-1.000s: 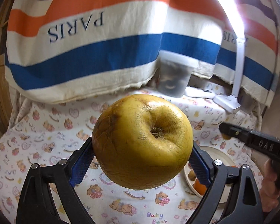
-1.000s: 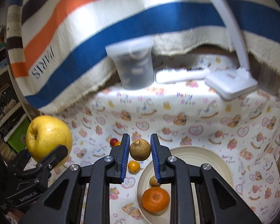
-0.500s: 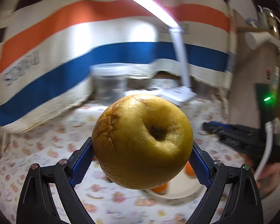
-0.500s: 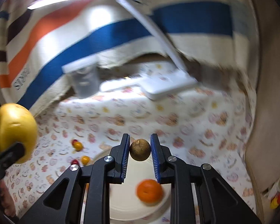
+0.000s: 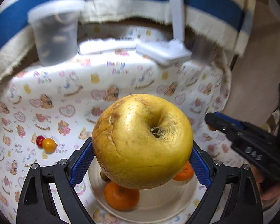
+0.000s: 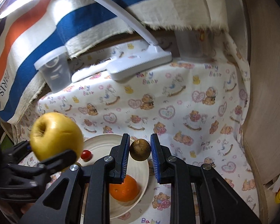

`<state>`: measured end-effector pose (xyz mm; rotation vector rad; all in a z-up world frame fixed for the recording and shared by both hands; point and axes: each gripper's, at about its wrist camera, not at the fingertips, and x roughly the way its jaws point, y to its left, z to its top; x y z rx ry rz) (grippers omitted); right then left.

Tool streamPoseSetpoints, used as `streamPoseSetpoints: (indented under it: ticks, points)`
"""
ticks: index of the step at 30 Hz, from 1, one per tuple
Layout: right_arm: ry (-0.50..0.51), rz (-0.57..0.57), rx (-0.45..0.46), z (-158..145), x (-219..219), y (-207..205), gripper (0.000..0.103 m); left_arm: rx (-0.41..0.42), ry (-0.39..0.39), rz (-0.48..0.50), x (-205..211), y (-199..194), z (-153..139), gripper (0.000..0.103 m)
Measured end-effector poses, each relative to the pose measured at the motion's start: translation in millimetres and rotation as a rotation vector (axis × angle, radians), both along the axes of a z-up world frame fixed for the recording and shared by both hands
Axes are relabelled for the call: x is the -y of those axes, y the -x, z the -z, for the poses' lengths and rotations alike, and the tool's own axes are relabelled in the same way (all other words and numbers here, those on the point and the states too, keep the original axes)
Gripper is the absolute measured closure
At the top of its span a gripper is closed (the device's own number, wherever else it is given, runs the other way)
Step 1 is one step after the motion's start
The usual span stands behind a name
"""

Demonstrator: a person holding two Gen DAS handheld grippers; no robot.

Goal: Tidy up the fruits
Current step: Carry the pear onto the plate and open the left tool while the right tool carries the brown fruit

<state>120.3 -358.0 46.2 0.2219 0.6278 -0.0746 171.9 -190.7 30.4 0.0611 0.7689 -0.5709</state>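
My left gripper [image 5: 140, 160] is shut on a large yellow apple [image 5: 142, 141] and holds it above a cream plate [image 5: 158, 205]. The plate holds two oranges [image 5: 121, 196] and a small greenish fruit, partly hidden by the apple. My right gripper [image 6: 140, 155] is shut on a small brown round fruit [image 6: 140, 149] above the same plate [image 6: 102, 140], which holds an orange [image 6: 124, 189] and a small red fruit [image 6: 85, 154]. The apple [image 6: 56, 136] shows at the left of the right wrist view.
A red and an orange cherry tomato [image 5: 48, 145] lie on the bear-print cloth [image 5: 65, 97] left of the plate. At the back stand a clear lidded tub [image 5: 55, 33], a white desk lamp [image 5: 164, 53] and a striped towel. A wooden wall [image 6: 267, 93] rises on the right.
Both grippers have tilted down and moved over the plate, still holding their fruits. The apple now hangs over the plate's left side.
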Motion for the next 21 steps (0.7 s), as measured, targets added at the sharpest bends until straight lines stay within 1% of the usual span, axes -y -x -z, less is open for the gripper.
streamPoseSetpoints:
  ticks: [3, 7, 9, 12, 15, 18, 21]
  points:
    - [-0.029, -0.008, -0.019, 6.7, 4.0, -4.9, 0.079, -0.076, 0.006, 0.009, 7.8, -14.3, 10.4, 0.011]
    - [-0.066, -0.015, -0.046, 14.5, 8.6, -10.1, 0.079, -0.096, -0.027, 0.038, 22.8, -24.8, 16.3, 0.011]
    - [-0.094, -0.015, -0.060, 18.2, 13.2, -12.1, 0.079, -0.128, -0.018, 0.058, 27.3, -33.2, 19.0, 0.011]
    - [-0.154, -0.011, -0.078, 22.9, 22.9, -14.2, 0.079, -0.175, -0.013, 0.031, 29.5, -44.5, 26.2, 0.011]
    - [-0.194, -0.013, -0.099, 27.4, 29.3, -16.6, 0.079, -0.182, -0.045, 0.030, 32.8, -49.9, 35.9, 0.011]
    - [-0.181, -0.011, -0.122, 30.2, 27.6, -18.9, 0.079, -0.207, -0.062, 0.027, 38.1, -55.2, 44.7, 0.011]
    - [-0.158, -0.017, -0.121, 28.9, 22.1, -18.0, 0.079, -0.215, -0.051, 0.038, 44.0, -55.7, 47.4, 0.010]
